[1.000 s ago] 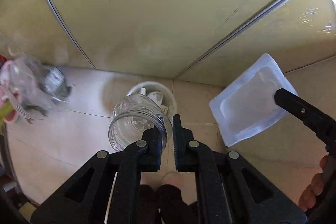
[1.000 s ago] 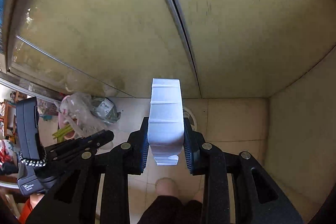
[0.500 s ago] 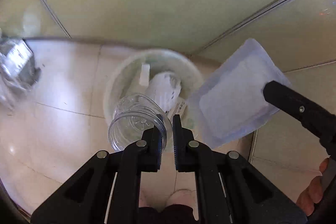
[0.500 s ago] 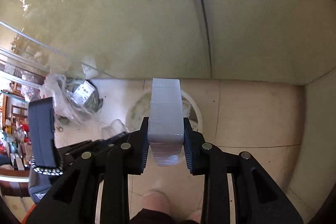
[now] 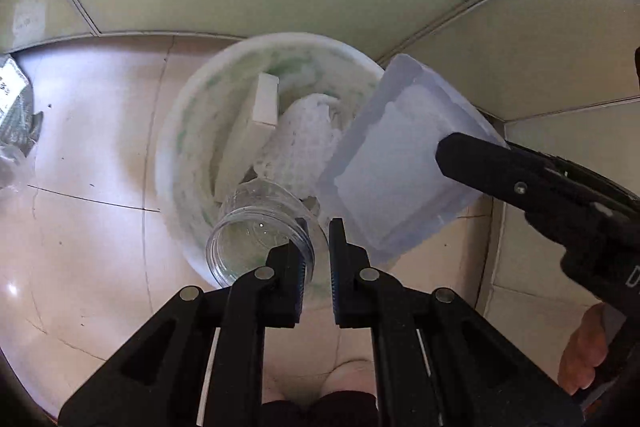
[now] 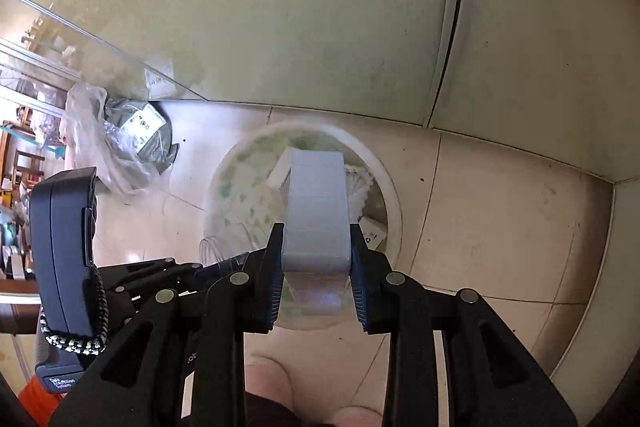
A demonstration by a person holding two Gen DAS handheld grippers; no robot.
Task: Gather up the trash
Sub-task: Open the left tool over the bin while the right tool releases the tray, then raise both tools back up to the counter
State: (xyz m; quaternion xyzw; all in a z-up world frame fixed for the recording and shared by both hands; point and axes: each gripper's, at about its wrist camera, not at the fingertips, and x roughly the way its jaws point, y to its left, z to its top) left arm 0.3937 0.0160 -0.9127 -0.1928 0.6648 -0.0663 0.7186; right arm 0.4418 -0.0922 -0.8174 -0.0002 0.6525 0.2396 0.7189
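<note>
Both pieces of trash hang directly above the round white bin (image 5: 176, 163) on the tiled floor (image 5: 92, 155), presumably so that each falls inside once let go rather than onto the tiles. The bin already holds a small white box (image 5: 264, 103) and crumpled paper (image 5: 304, 135). The left claw (image 5: 316, 259) is nearly together, pinching the rim of a clear plastic jar (image 5: 256, 239) whose mouth faces the camera. The right claw (image 6: 316, 259) is clamped on the sides of a shallow translucent tray (image 6: 316, 211) (held edge-on in its own view). Neither item has been released yet.
</note>
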